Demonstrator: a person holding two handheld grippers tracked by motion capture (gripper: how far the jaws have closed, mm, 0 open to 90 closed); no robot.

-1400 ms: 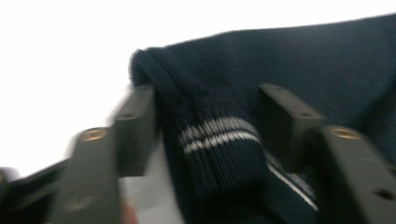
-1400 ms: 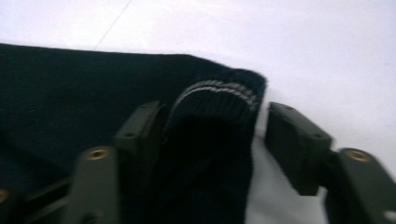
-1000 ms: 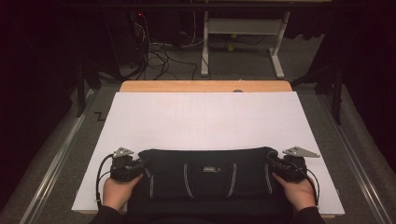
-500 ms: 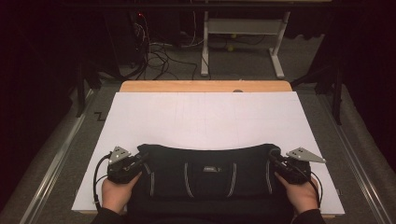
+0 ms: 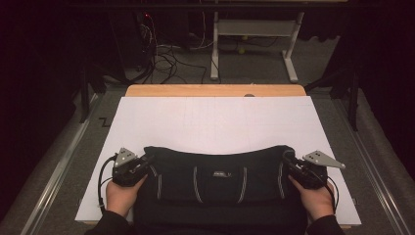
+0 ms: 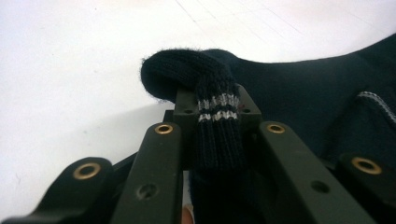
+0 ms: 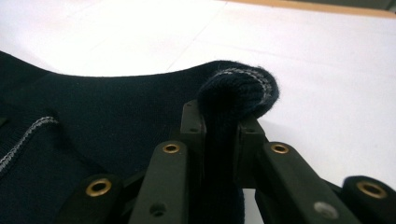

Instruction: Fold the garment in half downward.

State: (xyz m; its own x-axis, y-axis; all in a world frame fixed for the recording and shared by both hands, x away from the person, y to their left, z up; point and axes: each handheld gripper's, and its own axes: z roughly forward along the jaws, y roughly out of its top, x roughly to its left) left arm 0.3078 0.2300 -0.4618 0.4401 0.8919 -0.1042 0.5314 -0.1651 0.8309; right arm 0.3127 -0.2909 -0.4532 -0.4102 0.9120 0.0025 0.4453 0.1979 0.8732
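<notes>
Between both hand-held grippers, left [image 5: 145, 165] and right [image 5: 288, 164], each clamping it, stretches the dark knit garment [image 5: 218, 178], perhaps a sweater

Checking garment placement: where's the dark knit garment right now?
In the high view the dark knit garment lies on the near half of the white table sheet, stretched between the left gripper and right gripper, each pinching an end.

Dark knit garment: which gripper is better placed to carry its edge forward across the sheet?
Neither clearly. The left gripper and right gripper are each shut on a corner of the dark knit garment, level with each other, white sheet ahead. It looks like a two-handed move.
</notes>
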